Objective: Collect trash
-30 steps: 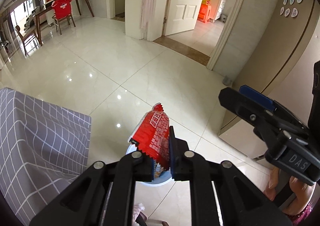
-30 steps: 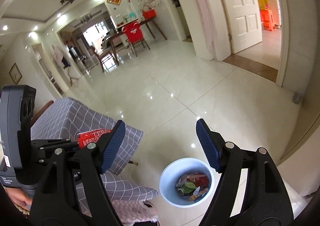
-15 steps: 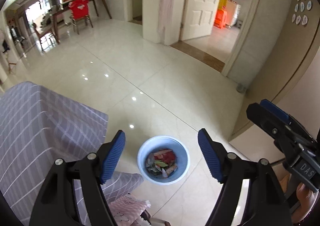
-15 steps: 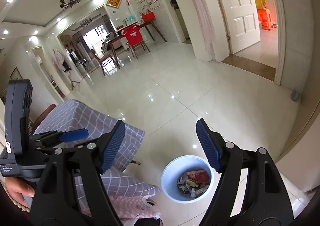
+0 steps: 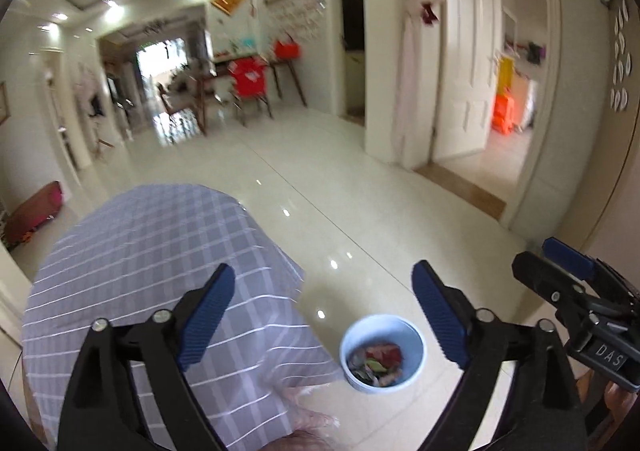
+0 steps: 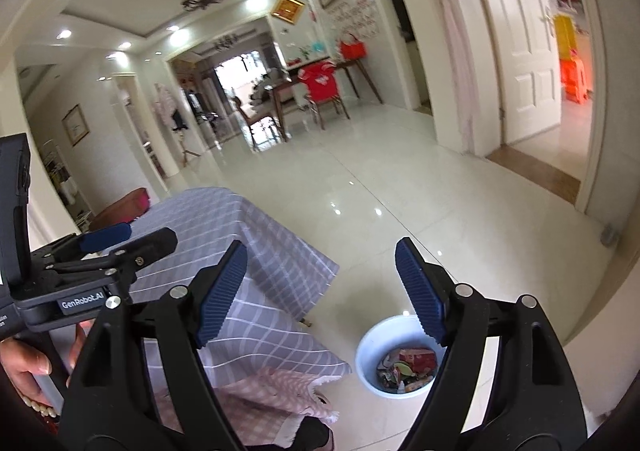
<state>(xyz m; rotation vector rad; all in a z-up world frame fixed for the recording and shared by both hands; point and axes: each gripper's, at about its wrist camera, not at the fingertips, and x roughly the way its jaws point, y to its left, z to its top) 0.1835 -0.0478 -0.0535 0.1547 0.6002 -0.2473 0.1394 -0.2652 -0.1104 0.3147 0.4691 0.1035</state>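
The left gripper [image 5: 320, 315] is angled downward over the edge of the table, and its jaws are opening, spread wide with nothing between the blue pads. In the right wrist view the same tool shows at the far left [image 6: 124, 241], its fingers seen edge-on and carried by a hand [image 6: 24, 365] wrapped round the handle below it.

The right gripper [image 6: 320, 291] tilts down more gently, beside its partner. Its jaws are opening slightly from an already wide spread, and nothing is caught between them either. In the left wrist view it enters from the right edge [image 5: 560, 271], with part of the hand [image 5: 612, 399] that carries it visible under the body.

The white bin [image 5: 382, 351] stands on the glossy tiled floor [image 5: 360, 191], below and ahead of both tools. Seen from the left gripper it lies between the jaws, nearer the right pad; seen from the right gripper [image 6: 400, 359] it sits just under the right pad, whose tip overlaps the rim. The bin stands upright, its round mouth facing up.

Inside it lies the trash [image 5: 378, 361]: crumpled wrappers in red, green and pale tones, piled loosely at the bottom [image 6: 406, 369]. A red packet lies uppermost; which way its long side runs cannot be told.

The table with the grey checked cloth [image 5: 160, 251] is left of the bin, under the left jaw of each tool.
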